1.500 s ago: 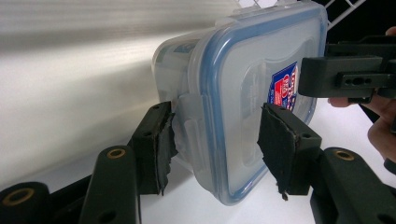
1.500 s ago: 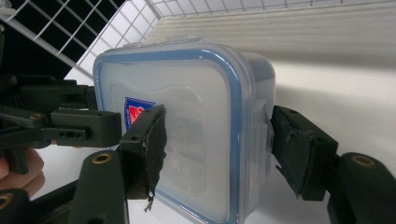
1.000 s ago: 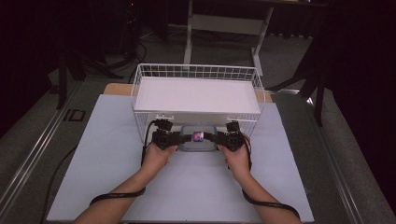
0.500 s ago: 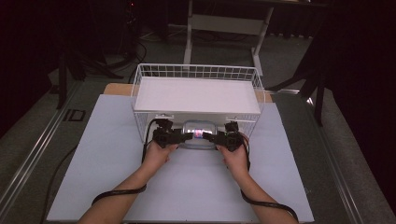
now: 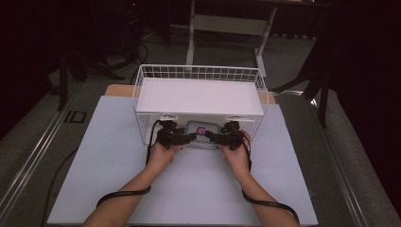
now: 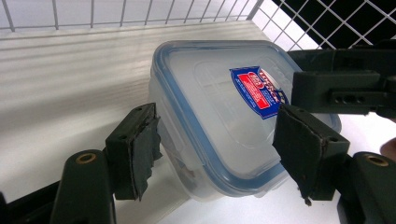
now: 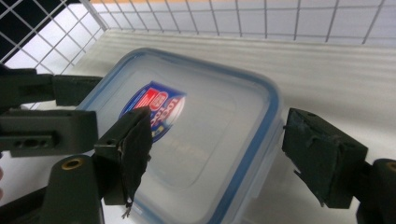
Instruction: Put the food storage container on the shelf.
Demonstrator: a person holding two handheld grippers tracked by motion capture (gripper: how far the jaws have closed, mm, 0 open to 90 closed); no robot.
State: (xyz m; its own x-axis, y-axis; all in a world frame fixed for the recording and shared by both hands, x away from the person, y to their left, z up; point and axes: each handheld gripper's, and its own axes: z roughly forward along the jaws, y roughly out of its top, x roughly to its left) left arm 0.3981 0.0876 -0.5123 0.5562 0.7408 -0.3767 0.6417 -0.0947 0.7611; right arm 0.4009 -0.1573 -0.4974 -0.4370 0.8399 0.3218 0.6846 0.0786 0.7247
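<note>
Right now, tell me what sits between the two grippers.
The clear lidded container lies between the left gripper and right gripper, under the wire basket's shelf, as the high view shows. Both grippers' jaws have just been opening around its ends.

My forearms reach forward side by side, tips turned toward each other. My left gripper [image 5: 189,138] and right gripper [image 5: 211,137] have just been opening — pads off, jaws apart.

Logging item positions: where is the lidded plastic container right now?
In the high view the container sits at the wire basket's near open edge, under its white shelf, between both tongs.
</note>
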